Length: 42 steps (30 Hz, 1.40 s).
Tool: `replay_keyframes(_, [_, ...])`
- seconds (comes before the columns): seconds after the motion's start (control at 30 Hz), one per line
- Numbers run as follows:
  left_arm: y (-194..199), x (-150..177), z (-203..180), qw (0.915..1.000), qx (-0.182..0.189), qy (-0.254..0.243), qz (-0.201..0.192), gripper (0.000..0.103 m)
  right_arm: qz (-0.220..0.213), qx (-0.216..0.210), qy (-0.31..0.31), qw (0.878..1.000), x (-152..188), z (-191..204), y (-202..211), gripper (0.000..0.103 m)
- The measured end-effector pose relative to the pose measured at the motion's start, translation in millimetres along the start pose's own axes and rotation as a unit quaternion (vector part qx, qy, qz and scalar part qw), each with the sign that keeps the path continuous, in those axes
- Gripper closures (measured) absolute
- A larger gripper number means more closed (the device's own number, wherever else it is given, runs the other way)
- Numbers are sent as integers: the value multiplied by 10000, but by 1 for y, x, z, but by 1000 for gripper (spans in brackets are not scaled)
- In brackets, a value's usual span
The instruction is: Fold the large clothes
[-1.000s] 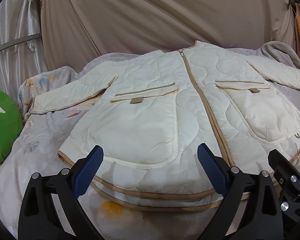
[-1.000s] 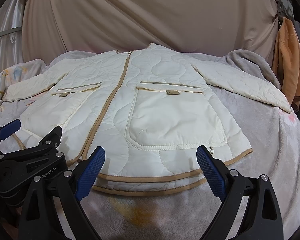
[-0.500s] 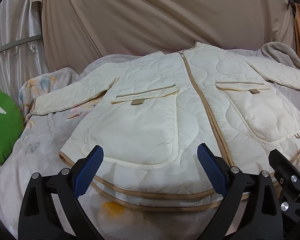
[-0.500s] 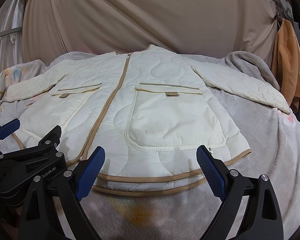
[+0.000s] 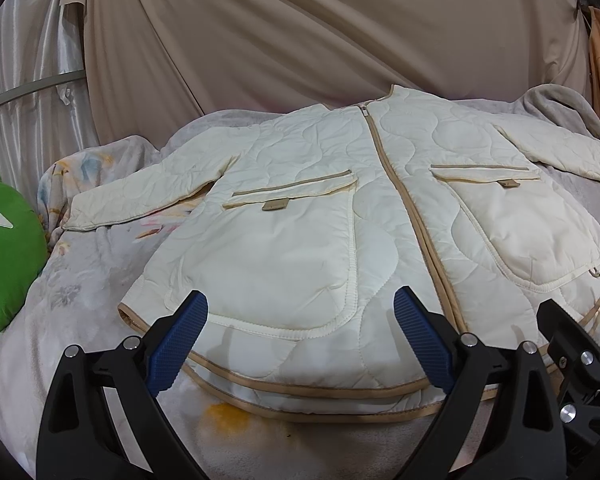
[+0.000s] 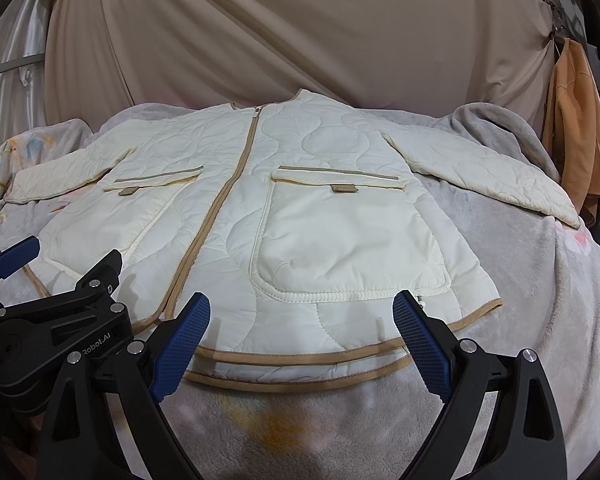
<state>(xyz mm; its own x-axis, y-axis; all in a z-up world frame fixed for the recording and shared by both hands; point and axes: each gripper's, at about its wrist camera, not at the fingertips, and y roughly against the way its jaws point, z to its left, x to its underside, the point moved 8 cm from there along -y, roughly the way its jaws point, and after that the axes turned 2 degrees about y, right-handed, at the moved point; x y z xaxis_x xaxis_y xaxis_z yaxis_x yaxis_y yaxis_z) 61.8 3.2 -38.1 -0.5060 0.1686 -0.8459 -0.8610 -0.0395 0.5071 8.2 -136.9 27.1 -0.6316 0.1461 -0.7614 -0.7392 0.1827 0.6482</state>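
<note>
A cream quilted jacket (image 5: 340,216) with tan trim, a centre zip and two front pockets lies flat and face up on the bed, sleeves spread out; it also shows in the right wrist view (image 6: 300,220). My left gripper (image 5: 300,344) is open and empty, hovering just above the hem on the jacket's left half. My right gripper (image 6: 302,344) is open and empty above the hem on the right half. The left gripper's body shows at the left of the right wrist view (image 6: 56,320).
A grey fleece blanket (image 6: 540,320) covers the bed. A green cushion (image 5: 4,256) sits at the left edge. A beige curtain (image 5: 300,40) hangs behind. An orange garment (image 6: 580,128) hangs at the right.
Both grippers have risen or tilted slightly, so the jacket sits a little lower in both views. The jacket itself has not moved.
</note>
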Motion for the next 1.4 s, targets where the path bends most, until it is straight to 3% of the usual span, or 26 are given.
replay_keyframes(1.1, [0, -2, 0, 10000, 43, 2, -33, 13, 16, -29, 23, 10000, -2, -3, 2, 13])
replay_keyframes(1.3, [11, -31, 21, 9995, 272, 61, -174, 7, -149, 204, -481, 9985, -39, -73, 18, 14])
replay_keyframes(1.4, [15, -58, 36, 9988, 340, -1, -358, 5, -149, 531, -837, 9950, -67, -154, 11, 14])
